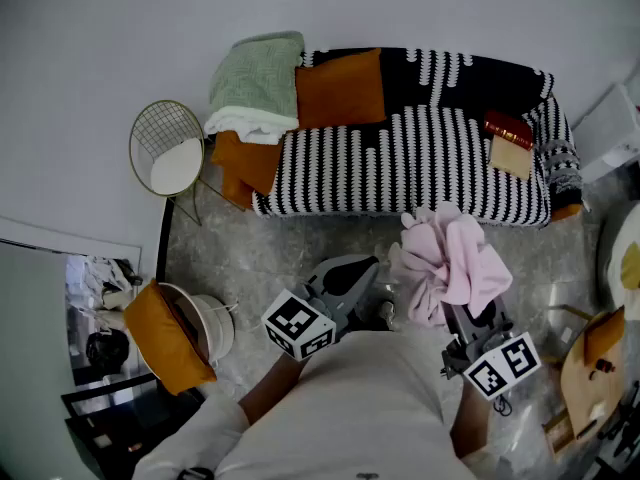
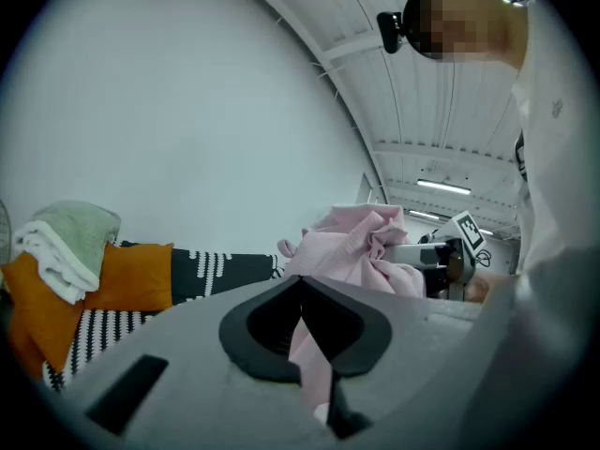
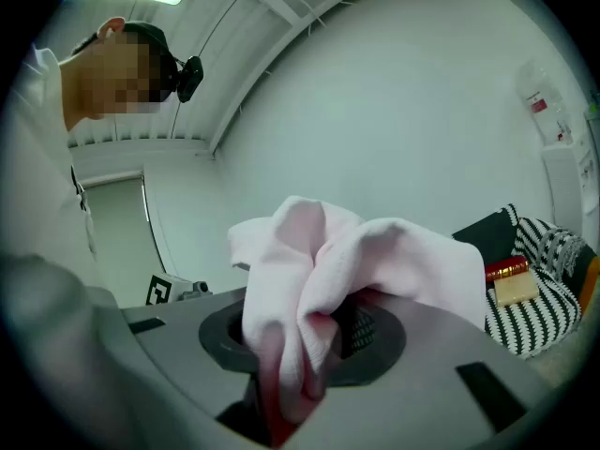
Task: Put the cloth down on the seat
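Observation:
A crumpled pink cloth [image 1: 455,258] hangs in front of me over the grey floor, short of the black-and-white striped sofa seat [image 1: 400,168]. My right gripper [image 1: 458,306] is shut on it from below, and the cloth [image 3: 375,261] bulges up out of its jaws [image 3: 300,345]. My left gripper [image 1: 372,265] reaches in from the left to the cloth's edge. Its jaws meet at the tip [image 2: 302,293] with a pink strip pinched between them, and the rest of the cloth [image 2: 361,242] bunches beyond.
On the sofa lie an orange cushion [image 1: 340,88], a green and white folded towel [image 1: 255,78] and a red box on a tan pad [image 1: 510,138]. A wire chair [image 1: 170,148] stands at the left. A white basket with an orange cushion [image 1: 185,333] stands nearer. A wooden stool [image 1: 590,368] stands at the right.

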Tool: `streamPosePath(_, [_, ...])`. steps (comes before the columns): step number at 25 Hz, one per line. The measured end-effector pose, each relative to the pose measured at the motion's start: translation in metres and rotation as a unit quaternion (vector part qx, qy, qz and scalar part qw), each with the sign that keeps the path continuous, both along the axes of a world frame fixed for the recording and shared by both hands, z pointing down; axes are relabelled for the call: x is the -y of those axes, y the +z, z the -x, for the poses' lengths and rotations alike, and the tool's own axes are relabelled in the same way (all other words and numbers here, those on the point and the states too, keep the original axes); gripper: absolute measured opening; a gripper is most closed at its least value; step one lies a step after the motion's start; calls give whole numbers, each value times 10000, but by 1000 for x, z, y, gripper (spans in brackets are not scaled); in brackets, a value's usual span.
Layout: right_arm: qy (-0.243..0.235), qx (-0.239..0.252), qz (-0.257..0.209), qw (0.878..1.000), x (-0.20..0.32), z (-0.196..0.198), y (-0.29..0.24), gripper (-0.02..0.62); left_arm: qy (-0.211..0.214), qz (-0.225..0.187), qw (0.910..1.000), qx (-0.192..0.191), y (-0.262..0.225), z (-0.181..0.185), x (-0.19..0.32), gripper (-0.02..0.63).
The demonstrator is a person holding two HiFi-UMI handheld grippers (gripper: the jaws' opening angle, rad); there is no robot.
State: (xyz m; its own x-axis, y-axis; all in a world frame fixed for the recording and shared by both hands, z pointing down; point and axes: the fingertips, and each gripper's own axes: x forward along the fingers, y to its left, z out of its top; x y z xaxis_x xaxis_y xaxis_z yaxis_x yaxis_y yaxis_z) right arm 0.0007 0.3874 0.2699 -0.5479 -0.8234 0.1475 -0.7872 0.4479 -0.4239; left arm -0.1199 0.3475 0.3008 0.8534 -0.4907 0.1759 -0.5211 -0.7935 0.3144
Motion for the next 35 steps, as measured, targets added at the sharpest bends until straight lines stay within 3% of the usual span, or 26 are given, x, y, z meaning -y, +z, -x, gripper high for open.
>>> streamPosePath(10, [-212, 117, -62, 9997, -12, 2, 0, 129, -195, 97, 9997, 76, 7, -10, -22, 11])
streamPosePath(21, [-153, 292, 156, 9993, -14, 8, 10, 132, -255, 378, 9987, 215, 23, 9, -34, 11])
streamPosePath(35, [235, 137, 246, 9993, 56, -9, -2, 133, 188, 328, 9993, 32, 19, -12, 60, 11])
